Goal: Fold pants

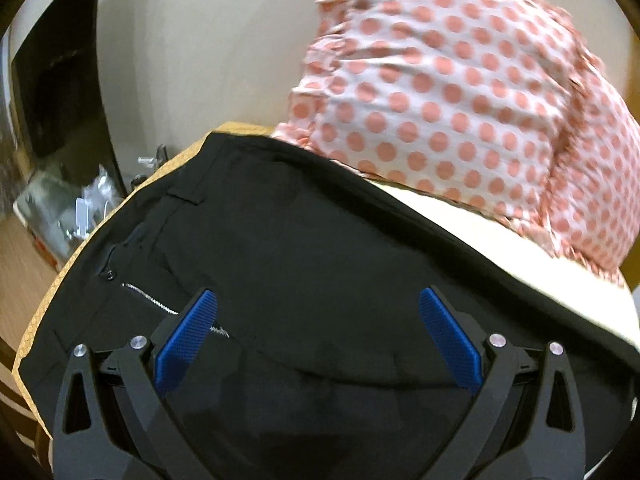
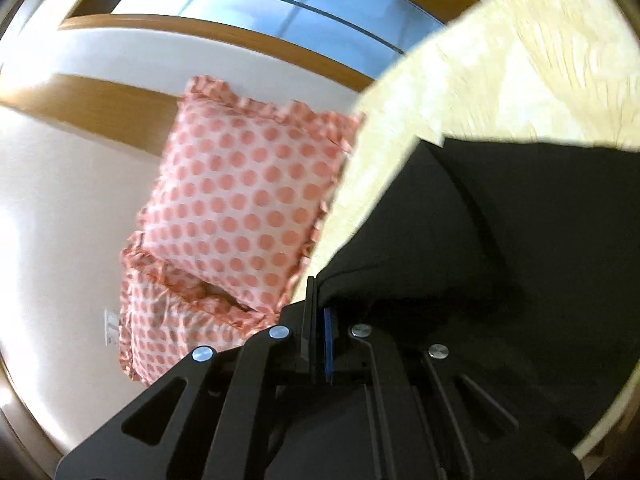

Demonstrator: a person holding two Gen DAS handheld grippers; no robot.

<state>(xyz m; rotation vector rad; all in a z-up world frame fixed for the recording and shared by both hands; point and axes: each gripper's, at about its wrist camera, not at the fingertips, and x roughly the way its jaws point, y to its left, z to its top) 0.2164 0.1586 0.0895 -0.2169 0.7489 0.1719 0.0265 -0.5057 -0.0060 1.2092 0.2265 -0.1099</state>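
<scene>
- The bed (image 2: 520, 60), covered in a pale yellow spread, is taken as the landmark; black pants (image 1: 320, 260) are laid across it, with two pink polka-dot pillows (image 1: 460, 100) stacked at the bed's far end, beyond the pants
- In the left wrist view the pants are seen spread flat, the waistband running across the bed just short of the pillows, the open zipper (image 1: 160, 304) lying toward the bed's left edge
- The long axis of the pants cannot be told with certainty; the legs are judged to trail back under the grippers
- The right gripper (image 2: 320, 320) is seen clamped on a lifted edge of the pants, raised off the bed, the cloth draping away to its right
- The left gripper (image 1: 318, 320) is held with its blue pads (image 1: 188, 340) spread wide, directly above the upper pants, nothing between them
- The fold is judged to be in hand, the right gripper being the one already engaged, the left the nearer to the waistband
</scene>
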